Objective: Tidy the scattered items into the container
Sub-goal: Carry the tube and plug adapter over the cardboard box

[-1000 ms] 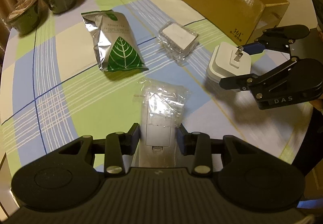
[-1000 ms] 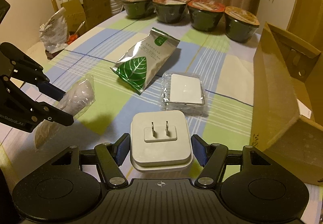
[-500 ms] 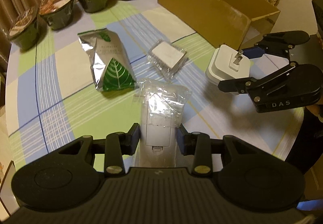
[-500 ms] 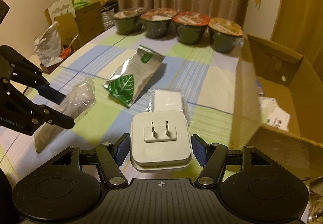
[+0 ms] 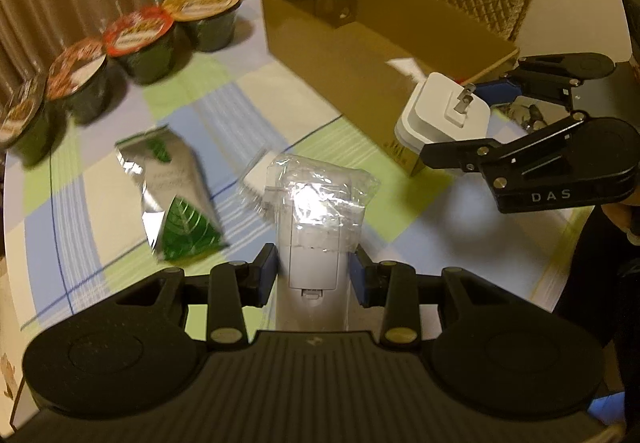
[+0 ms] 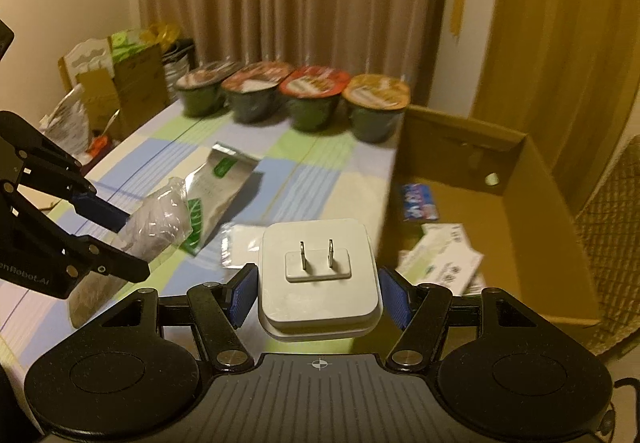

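Both hands have come up off the table and swung toward the box [image 5: 352,55] compared with a second ago: back then the charger [image 6: 318,275] and the bagged part [image 5: 316,219] were low over the cloth, now both are clearly in the air and the box's open top fills a lot more of each view. The left gripper [image 5: 313,274] is clamped tight on the bagged part, a white plastic piece in a crinkly clear bag, and the right gripper [image 6: 318,293] is squeezing the charger by its sides, prongs facing the camera. So I'd say two items are mid-carry and the drop is next. The right one looks closer, hanging just by the box's near corner, while the left is further back over the table [image 5: 120,179]. Still on the cloth: the foil pouch [image 5: 176,199] with the green leaf, and a small wrapped white pack [image 6: 244,245] next to it, half hidden behind the held stuff in both views. Box already has a few packets [image 6: 440,263] lying on the bottom. Four lidded bowls [image 6: 296,99] sit in a row at the far edge, not in the way. Main snag I can see is the box's near wall, which both hands need to clear, plus the two grippers being pretty near each other as they head the same way.
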A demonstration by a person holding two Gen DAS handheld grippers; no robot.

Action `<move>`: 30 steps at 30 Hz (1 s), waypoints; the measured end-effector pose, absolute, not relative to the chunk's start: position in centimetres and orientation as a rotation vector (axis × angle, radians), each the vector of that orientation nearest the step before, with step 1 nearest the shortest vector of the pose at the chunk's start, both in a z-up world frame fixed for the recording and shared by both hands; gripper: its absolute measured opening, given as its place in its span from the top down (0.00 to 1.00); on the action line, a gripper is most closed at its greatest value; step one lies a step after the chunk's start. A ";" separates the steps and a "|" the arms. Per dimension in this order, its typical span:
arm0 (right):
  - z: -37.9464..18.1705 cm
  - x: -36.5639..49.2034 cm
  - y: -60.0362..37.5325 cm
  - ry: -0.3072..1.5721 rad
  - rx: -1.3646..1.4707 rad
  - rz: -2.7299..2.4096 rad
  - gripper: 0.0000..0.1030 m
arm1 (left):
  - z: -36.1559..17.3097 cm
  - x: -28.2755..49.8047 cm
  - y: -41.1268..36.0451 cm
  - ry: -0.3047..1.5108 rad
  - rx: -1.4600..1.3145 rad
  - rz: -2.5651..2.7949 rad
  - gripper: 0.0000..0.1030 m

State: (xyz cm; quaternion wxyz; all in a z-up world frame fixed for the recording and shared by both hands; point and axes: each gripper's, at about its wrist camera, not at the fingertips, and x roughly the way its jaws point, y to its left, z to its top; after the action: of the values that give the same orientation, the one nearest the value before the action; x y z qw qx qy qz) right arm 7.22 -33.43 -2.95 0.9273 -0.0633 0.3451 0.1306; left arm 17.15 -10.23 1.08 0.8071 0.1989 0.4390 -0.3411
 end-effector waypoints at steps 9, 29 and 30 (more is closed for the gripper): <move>-0.9 8.3 -38.9 0.667 -0.124 0.191 0.35 | 3.1 17.7 -16.5 0.907 0.459 -0.754 0.68; -0.8 12.5 -47.3 0.657 -0.108 0.083 0.35 | 6.0 23.6 -29.5 0.893 0.273 -0.842 0.68; -1.0 12.7 -47.4 0.659 -0.107 0.083 0.35 | 5.9 24.1 -29.7 0.898 0.260 -0.837 0.68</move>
State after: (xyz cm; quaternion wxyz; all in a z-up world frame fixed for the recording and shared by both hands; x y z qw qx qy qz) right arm 12.74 -47.43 -0.99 0.9439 -0.0526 0.3235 0.0406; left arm 24.07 -29.71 5.88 0.8095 0.1218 0.4203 -0.3914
